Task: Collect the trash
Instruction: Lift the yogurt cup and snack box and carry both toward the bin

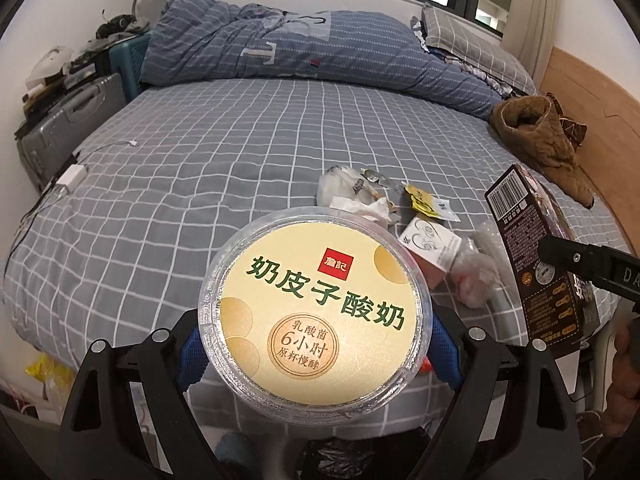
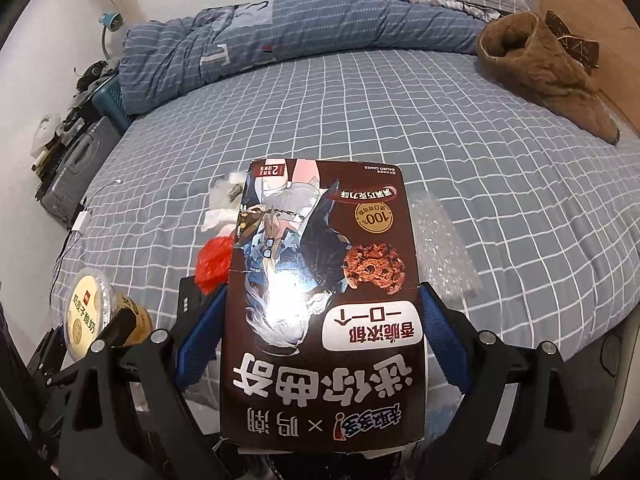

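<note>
My left gripper (image 1: 316, 344) is shut on a round yogurt cup (image 1: 316, 312) with a cream lid, held above the near edge of the bed; the cup also shows in the right wrist view (image 2: 90, 312). My right gripper (image 2: 320, 340) is shut on a dark brown cookie box (image 2: 324, 300), also seen in the left wrist view (image 1: 536, 256). More trash lies on the grey checked sheet: crumpled white wrappers (image 1: 352, 196), a yellow packet (image 1: 422, 202), a small white box (image 1: 430, 248), clear plastic wrap (image 1: 476, 276) and a red scrap (image 2: 212, 260).
A rolled blue duvet (image 1: 304, 48) lies across the far side of the bed. A brown fleece garment (image 1: 540, 136) sits at the right by the wooden headboard. A charger and cable (image 1: 70, 178) lie at the left edge. A grey suitcase (image 1: 68, 120) stands beside the bed.
</note>
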